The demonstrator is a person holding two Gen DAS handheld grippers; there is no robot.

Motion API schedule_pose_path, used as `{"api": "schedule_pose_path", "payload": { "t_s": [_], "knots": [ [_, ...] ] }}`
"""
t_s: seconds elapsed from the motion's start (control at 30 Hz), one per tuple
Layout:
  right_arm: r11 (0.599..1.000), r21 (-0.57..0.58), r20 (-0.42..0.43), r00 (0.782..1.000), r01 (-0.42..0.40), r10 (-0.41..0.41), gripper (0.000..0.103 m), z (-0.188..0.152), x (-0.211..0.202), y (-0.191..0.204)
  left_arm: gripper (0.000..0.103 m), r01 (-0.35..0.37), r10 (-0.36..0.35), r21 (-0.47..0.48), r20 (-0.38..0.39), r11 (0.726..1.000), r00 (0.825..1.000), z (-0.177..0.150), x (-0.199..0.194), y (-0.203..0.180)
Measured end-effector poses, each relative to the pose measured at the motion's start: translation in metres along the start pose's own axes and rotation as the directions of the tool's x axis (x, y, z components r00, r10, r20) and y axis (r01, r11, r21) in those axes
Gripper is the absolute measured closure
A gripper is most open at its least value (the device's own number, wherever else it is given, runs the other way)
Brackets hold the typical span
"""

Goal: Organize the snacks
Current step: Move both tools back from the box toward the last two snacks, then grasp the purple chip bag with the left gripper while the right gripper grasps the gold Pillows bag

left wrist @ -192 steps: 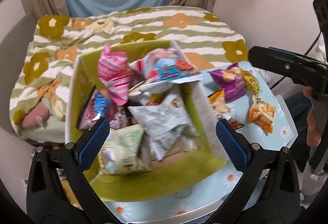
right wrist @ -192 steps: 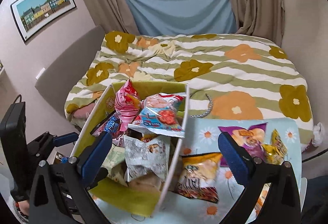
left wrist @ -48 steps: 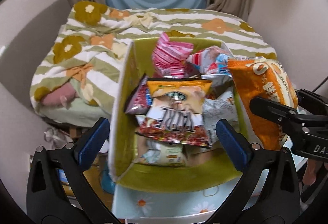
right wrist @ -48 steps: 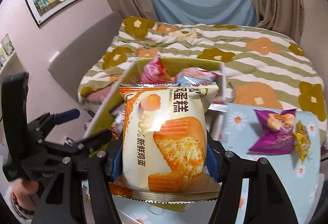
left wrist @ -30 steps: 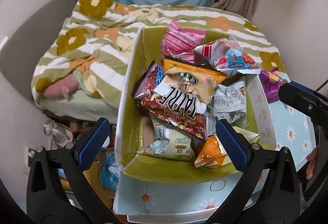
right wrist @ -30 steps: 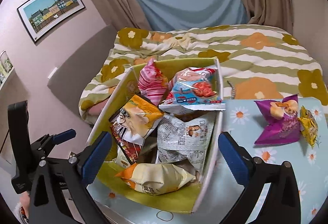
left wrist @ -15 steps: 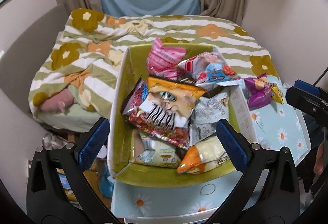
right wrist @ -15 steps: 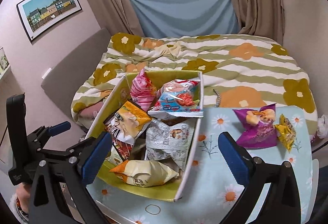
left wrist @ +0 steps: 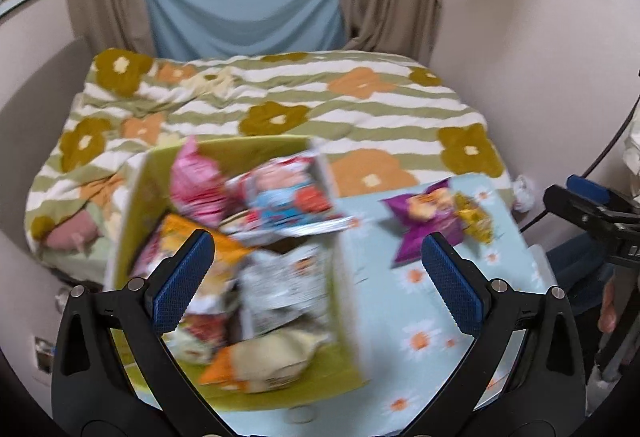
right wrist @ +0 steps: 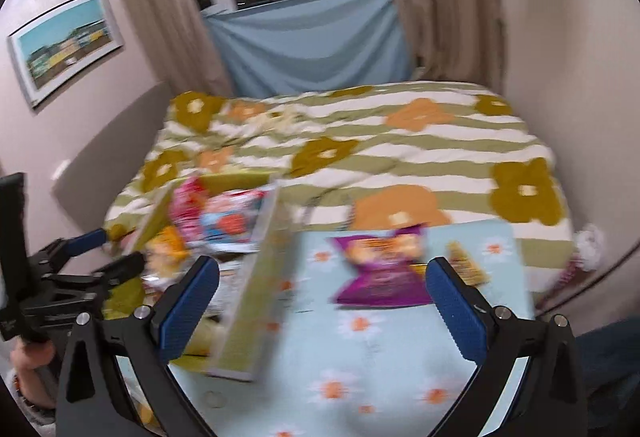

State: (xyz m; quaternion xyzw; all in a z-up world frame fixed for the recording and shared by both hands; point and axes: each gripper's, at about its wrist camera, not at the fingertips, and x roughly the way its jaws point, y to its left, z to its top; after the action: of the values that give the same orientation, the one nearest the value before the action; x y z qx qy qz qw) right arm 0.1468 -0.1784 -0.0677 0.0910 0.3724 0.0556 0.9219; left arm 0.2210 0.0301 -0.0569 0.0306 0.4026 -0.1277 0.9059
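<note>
A green box [left wrist: 136, 205] full of several snack bags stands on the left of a light blue daisy-print table [left wrist: 416, 321]; it also shows in the right wrist view [right wrist: 256, 277]. An orange-and-cream cake bag [left wrist: 268, 361] lies at the box's near end. A purple snack bag [left wrist: 424, 221] and a small yellow packet [left wrist: 474, 221] lie on the table to the right, also in the right wrist view, the purple bag [right wrist: 380, 269] beside the yellow packet [right wrist: 464, 265]. My left gripper [left wrist: 316, 277] is open and empty above the box. My right gripper [right wrist: 320, 297] is open and empty above the table.
A bed with a green-striped flower quilt [left wrist: 280, 97] lies just behind the table. Walls, curtains and a blue cloth [right wrist: 312, 49] close the back. The right gripper shows at the right edge of the left wrist view [left wrist: 592, 213].
Both views have swung right and are blurred by motion. The purple bag now sits between the right gripper's fingers in its view. Both grippers stay open and empty.
</note>
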Motion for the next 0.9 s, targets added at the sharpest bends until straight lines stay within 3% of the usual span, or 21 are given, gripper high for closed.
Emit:
{"api": "schedule_pose_path", "payload": {
  "t_s": [0.23,0.47,0.67,0.9],
  "knots": [
    [0.999,-0.008,-0.04,0.998,0.043,-0.044,0.0,0.009,0.008,-0.071,0.0,0.047,-0.042,0.064,-0.077,0.997,0.996,0.024,0.048,-0.072],
    [0.998,-0.043,-0.111,0.993,0.04,-0.045,0.0,0.007,0.033,-0.127,0.0,0.067,-0.072,-0.034,-0.191,0.997,0.979,0.026,0.113,-0.11],
    [1.0,0.021,-0.219,0.975,-0.02,0.024,0.0,-0.002,0.071,-0.165,0.0,0.028,-0.071,-0.154,-0.276,0.988,0.958,0.009,0.166,-0.121],
    [0.981,0.184,-0.337,0.934,-0.062,0.122,0.0,-0.017,0.123,-0.186,0.0,0.002,-0.066,-0.191,-0.33,0.982,0.941,-0.005,0.21,-0.129]
  ]
}}
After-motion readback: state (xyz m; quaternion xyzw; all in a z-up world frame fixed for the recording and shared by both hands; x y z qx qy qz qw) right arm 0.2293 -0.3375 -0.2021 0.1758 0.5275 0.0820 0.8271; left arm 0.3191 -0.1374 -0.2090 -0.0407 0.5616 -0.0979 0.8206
